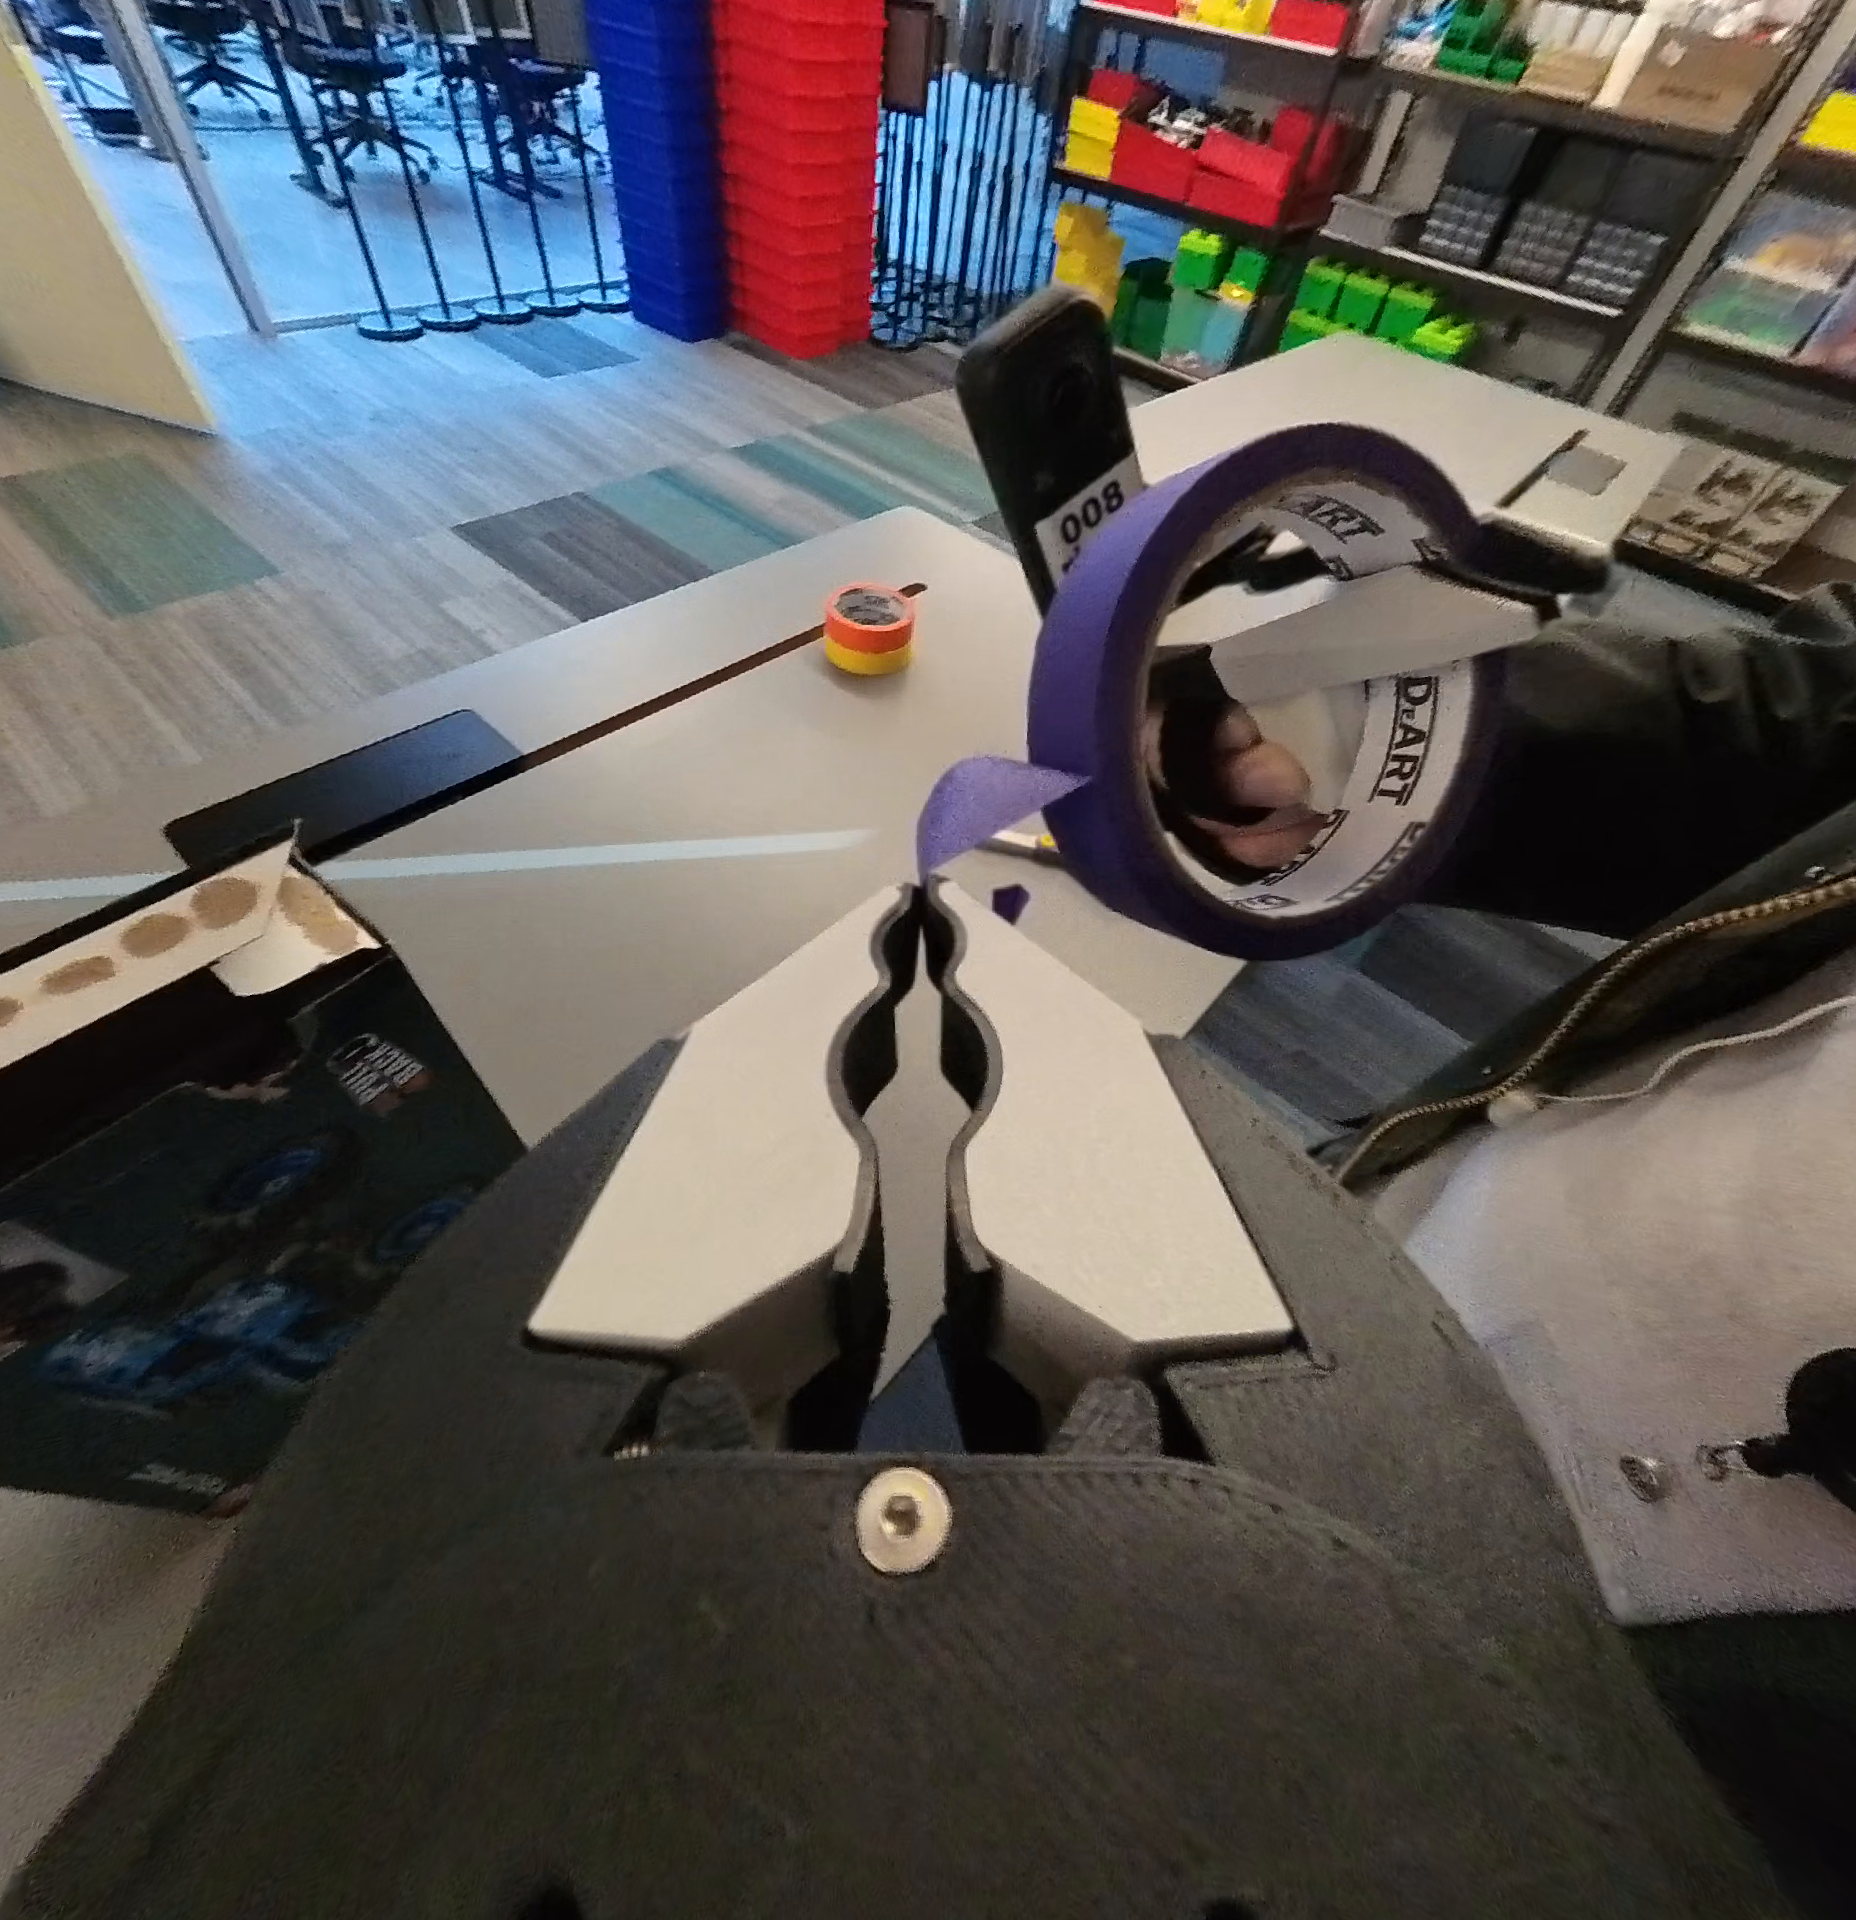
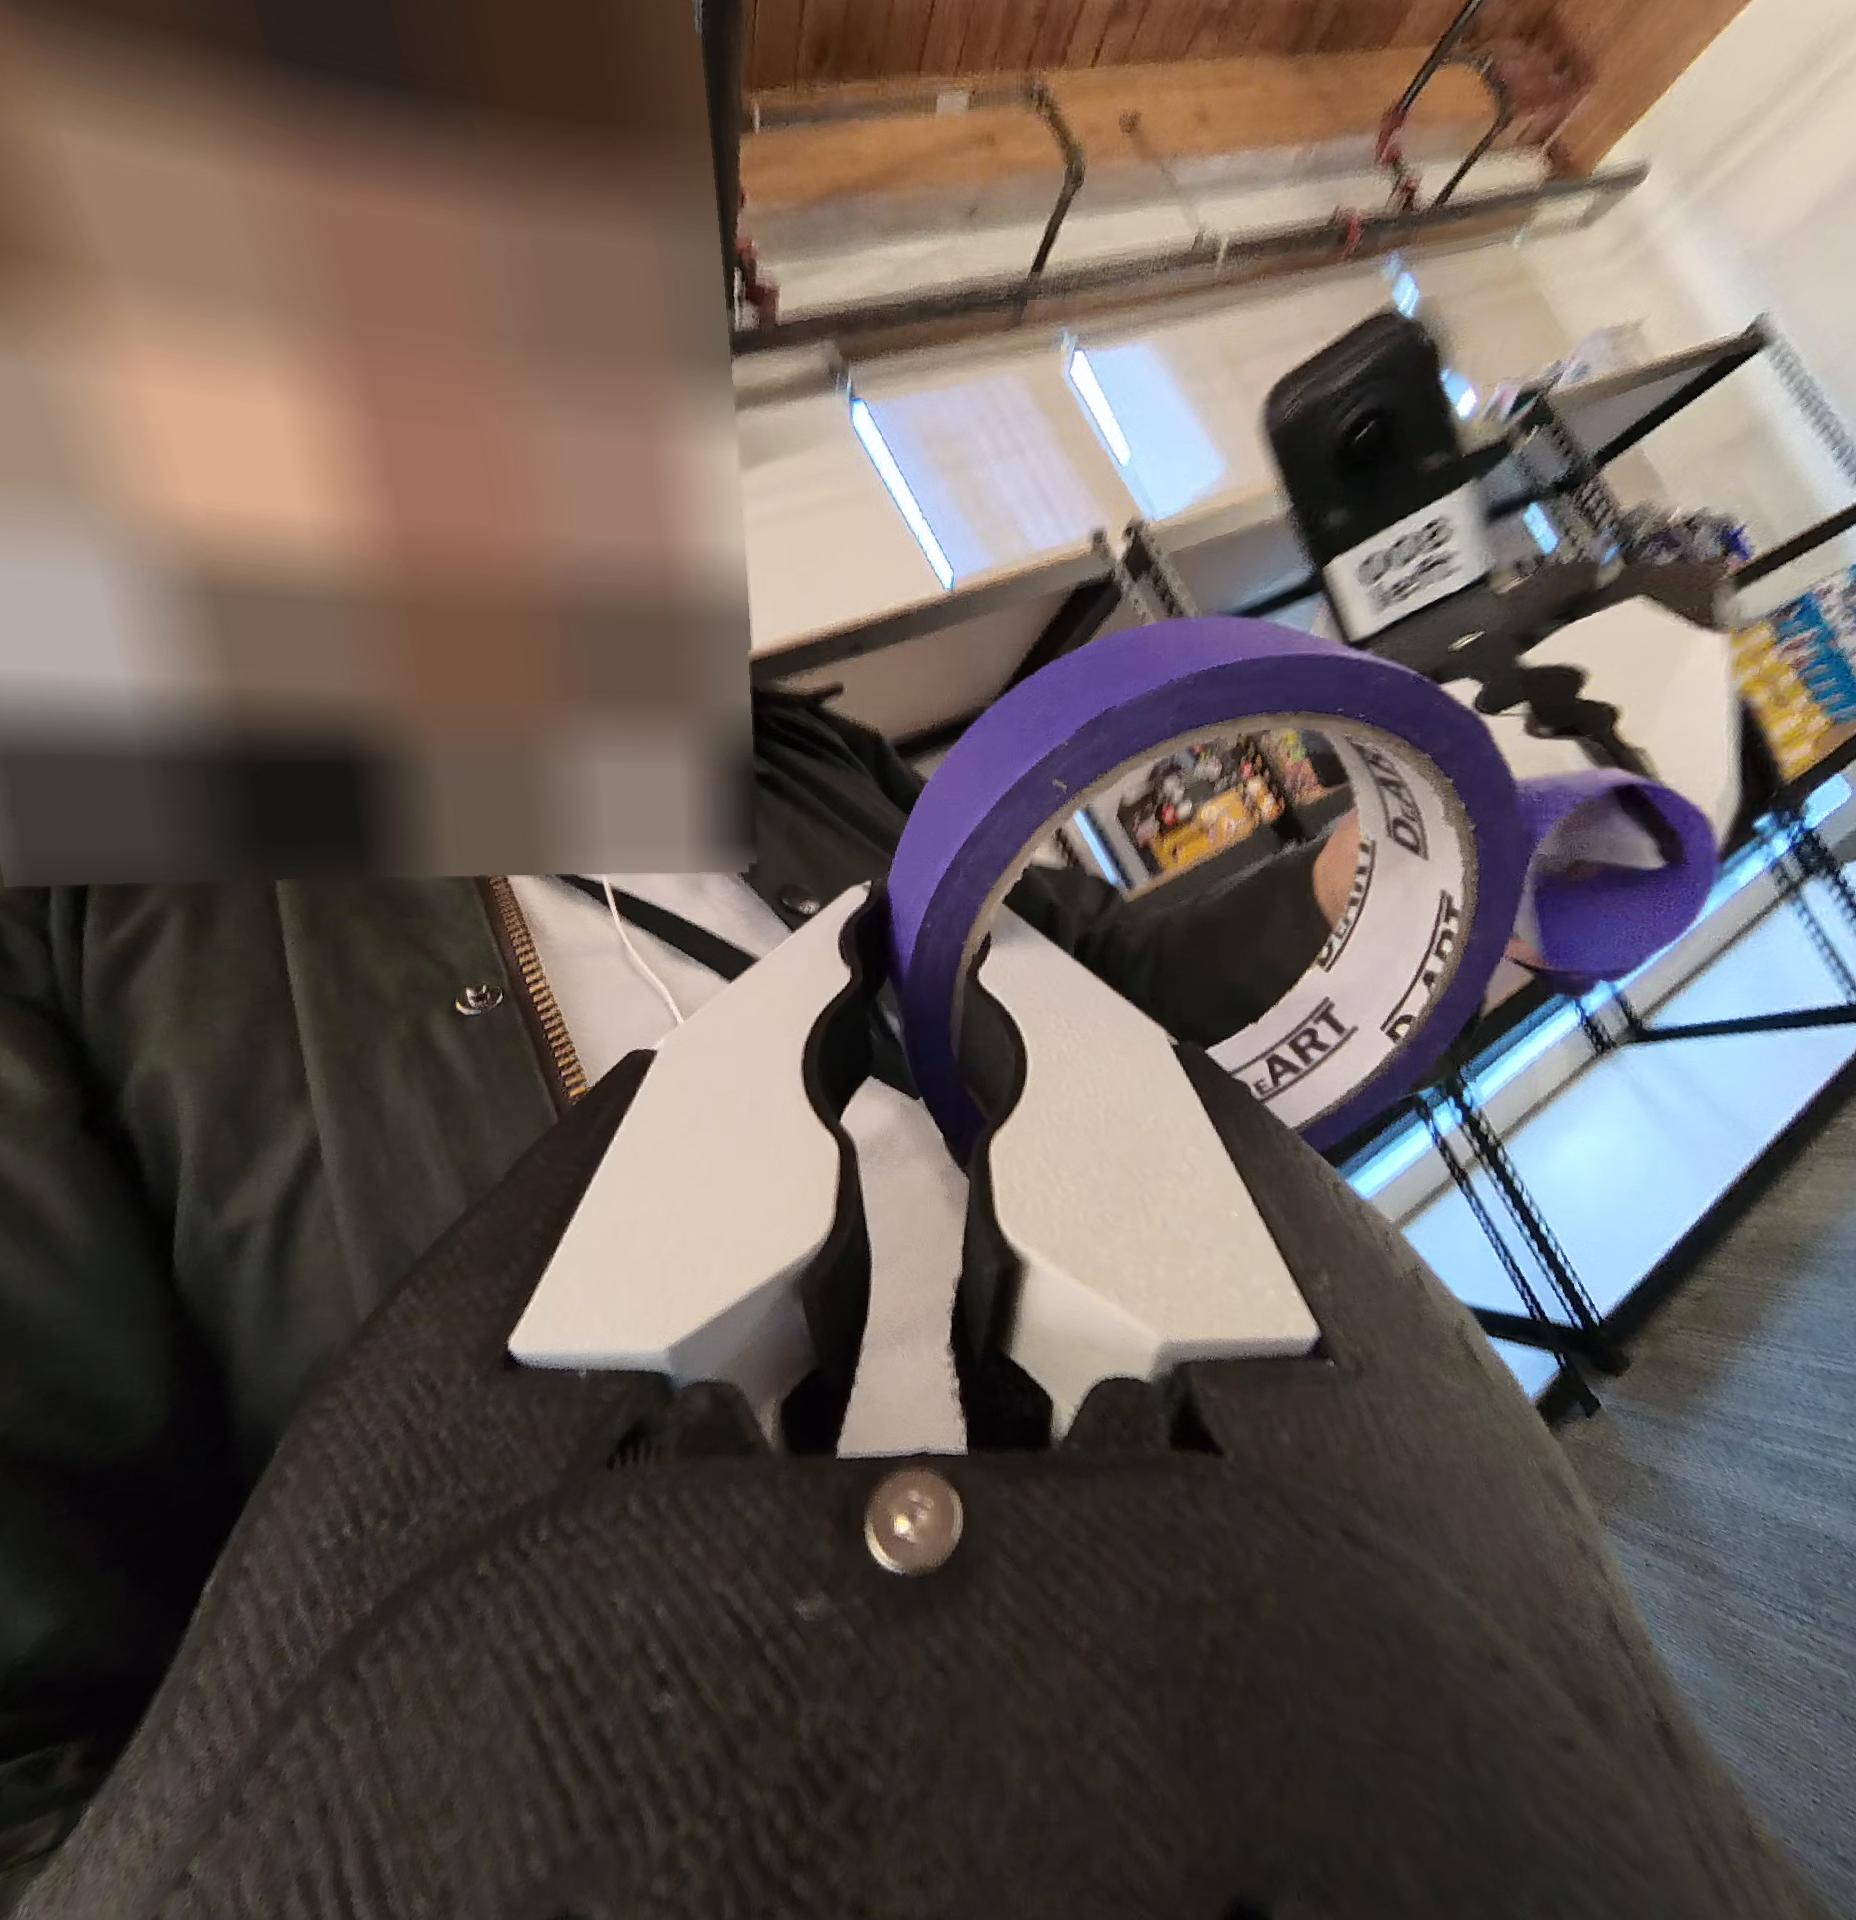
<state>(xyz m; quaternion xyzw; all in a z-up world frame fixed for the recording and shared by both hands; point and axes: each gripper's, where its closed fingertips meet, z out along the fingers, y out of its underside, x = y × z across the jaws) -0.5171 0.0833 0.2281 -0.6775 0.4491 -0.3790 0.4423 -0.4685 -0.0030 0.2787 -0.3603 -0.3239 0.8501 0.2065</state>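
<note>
My left gripper [image 1: 924, 899] is shut, its tips pinching the loose end [image 1: 965, 800] of a purple tape roll [image 1: 1080, 665]. The strip curls from the roll's lower left down into the tips. My right gripper [image 2: 922, 925] is shut on the wall of the purple tape roll [image 2: 1163, 686], one finger inside the ring and one outside. It holds the roll in the air above the grey table [image 1: 643, 790]. In the left wrist view the inner finger [image 1: 1371, 634] passes through the roll. In the right wrist view the loose end [image 2: 1630, 831] curls beyond the roll towards the left gripper [image 2: 1537, 717].
An orange roll stacked on a yellow roll [image 1: 869, 629] stands farther back on the table. A dark printed box [image 1: 207, 1195] with an open flap lies at the left. A small purple scrap [image 1: 1010, 902] lies by the left fingertips. Shelves with coloured bins [image 1: 1267, 177] stand behind.
</note>
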